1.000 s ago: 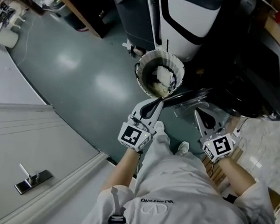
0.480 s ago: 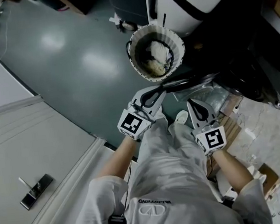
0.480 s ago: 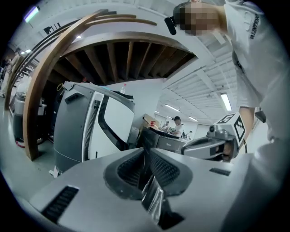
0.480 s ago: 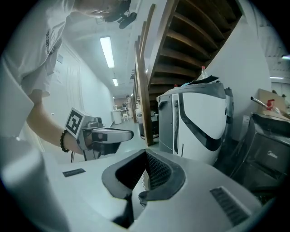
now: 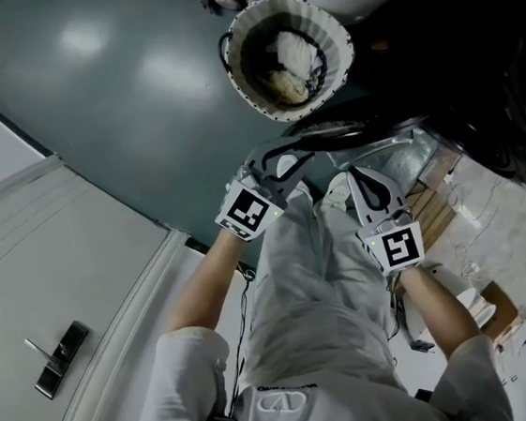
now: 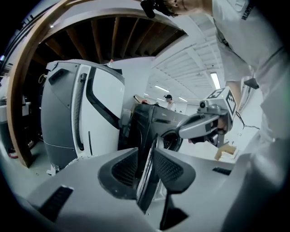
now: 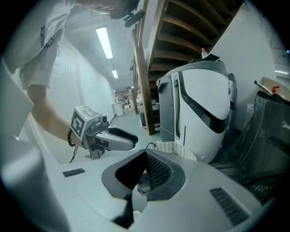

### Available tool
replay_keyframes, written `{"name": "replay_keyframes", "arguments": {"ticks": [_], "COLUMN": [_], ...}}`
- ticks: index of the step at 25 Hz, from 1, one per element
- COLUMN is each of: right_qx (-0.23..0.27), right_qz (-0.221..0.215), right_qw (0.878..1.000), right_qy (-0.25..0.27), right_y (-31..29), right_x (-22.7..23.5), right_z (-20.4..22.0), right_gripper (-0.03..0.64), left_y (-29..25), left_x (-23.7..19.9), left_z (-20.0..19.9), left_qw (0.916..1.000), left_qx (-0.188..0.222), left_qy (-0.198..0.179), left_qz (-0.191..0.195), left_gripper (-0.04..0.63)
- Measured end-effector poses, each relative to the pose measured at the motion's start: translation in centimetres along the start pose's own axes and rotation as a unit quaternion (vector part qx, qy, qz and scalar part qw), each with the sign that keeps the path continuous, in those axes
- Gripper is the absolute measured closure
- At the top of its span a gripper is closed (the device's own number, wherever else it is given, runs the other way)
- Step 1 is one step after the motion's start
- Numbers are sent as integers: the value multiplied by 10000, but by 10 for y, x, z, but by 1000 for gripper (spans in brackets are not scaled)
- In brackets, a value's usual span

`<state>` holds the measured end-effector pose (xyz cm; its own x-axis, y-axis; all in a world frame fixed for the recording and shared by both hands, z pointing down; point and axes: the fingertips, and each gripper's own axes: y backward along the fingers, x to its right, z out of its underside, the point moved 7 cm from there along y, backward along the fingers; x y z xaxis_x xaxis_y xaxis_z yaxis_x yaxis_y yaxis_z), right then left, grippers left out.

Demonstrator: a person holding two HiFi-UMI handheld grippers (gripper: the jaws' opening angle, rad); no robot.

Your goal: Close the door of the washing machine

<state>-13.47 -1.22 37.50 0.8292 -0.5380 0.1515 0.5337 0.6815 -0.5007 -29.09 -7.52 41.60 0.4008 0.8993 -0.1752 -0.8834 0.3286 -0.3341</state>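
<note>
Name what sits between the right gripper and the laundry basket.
Head view: the dark rim of the open washing machine door runs across between the shut right gripper and the laundry basket. Beyond it, only floor shows up to the basket.

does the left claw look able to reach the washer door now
Likely yes: the left claw has just been opening its jaws, and the door shows edge-on in their gap, nothing blocking.

Dark, glossy front-loading washing machine (image 6: 152, 122): upright on the floor, body mostly in shadow. Round drum opening (image 6: 173, 139) in its front face is uncovered. Dark round door (image 6: 147, 166): open, swung well out from the front edge of the machine, seen edge-on as a thin, glossy, slightly tilted rim. Hinge side not visible.
</note>
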Motion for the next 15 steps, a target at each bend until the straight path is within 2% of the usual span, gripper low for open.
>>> {"name": "replay_keyframes", "arguments": {"ticks": [7,15], "right_qx": [-27,-8], "right_qz": [119,245], "right_qw": [9998,9992], "right_qy": [-162,-331], "right_y": [-17,-30], "right_x": [15,21], "right_z": [34,65], "right_gripper": [606,606], "left_y": [-30,-57], "left_x": [-6,-6], "left_z": [58,99], "left_qw": [9973,9920], "left_qx": [-503,-800], "left_qy": [-197,-498], "left_qz": [500,840], "left_gripper": [480,466]}}
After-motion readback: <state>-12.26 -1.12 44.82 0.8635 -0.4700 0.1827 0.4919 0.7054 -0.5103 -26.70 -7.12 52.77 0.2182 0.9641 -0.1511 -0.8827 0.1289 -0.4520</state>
